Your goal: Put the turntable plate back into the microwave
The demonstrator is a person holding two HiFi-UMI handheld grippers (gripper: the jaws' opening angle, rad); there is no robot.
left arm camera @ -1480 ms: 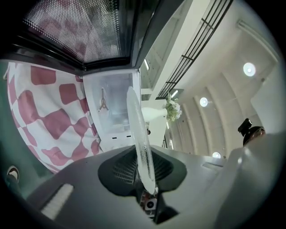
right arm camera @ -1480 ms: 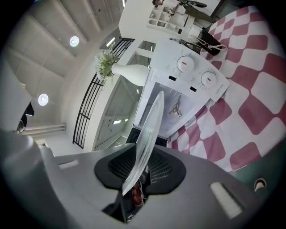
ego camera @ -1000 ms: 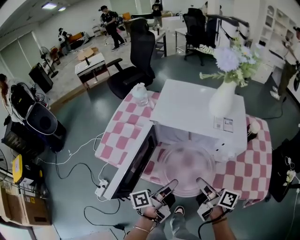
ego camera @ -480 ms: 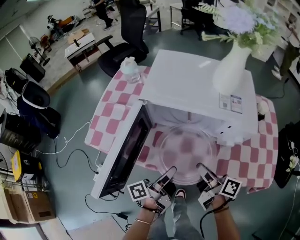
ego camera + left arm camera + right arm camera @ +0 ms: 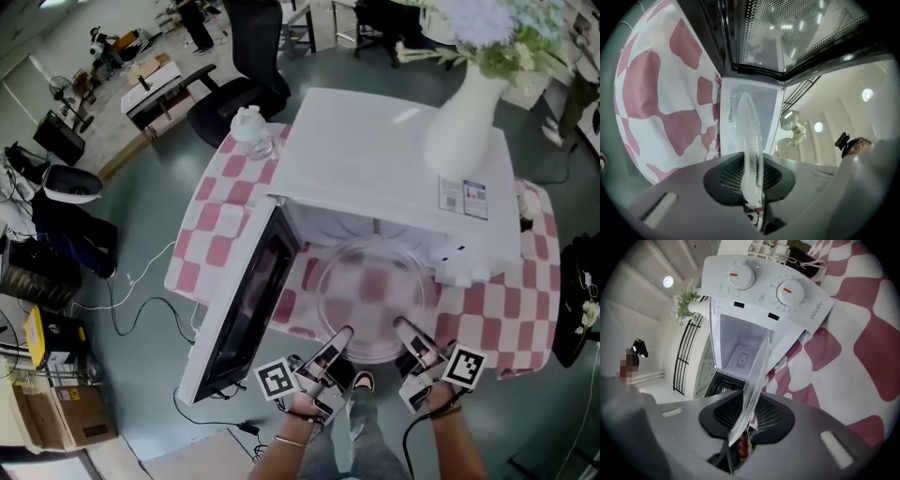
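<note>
The round glass turntable plate (image 5: 375, 292) hangs level in front of the white microwave (image 5: 394, 169), its far rim at the open cavity. My left gripper (image 5: 339, 339) is shut on the plate's near-left rim and my right gripper (image 5: 405, 330) on its near-right rim. In the left gripper view the plate (image 5: 751, 145) stands edge-on between the jaws of the left gripper (image 5: 753, 206), with the cavity (image 5: 750, 112) beyond. In the right gripper view the plate (image 5: 754, 385) runs from the right gripper (image 5: 743, 441) toward the cavity (image 5: 738, 350), beside the dial panel (image 5: 764, 287).
The microwave door (image 5: 248, 309) stands swung open at the left, beside the plate. A white vase (image 5: 464, 117) of flowers stands on the microwave's top. A plastic bottle (image 5: 251, 127) sits at the far-left corner of the checkered tablecloth (image 5: 220, 234). Cables (image 5: 141, 300) lie on the floor.
Both grippers have carried the plate a little lower and closer to the microwave's opening. Both grips on its rim are unchanged.
</note>
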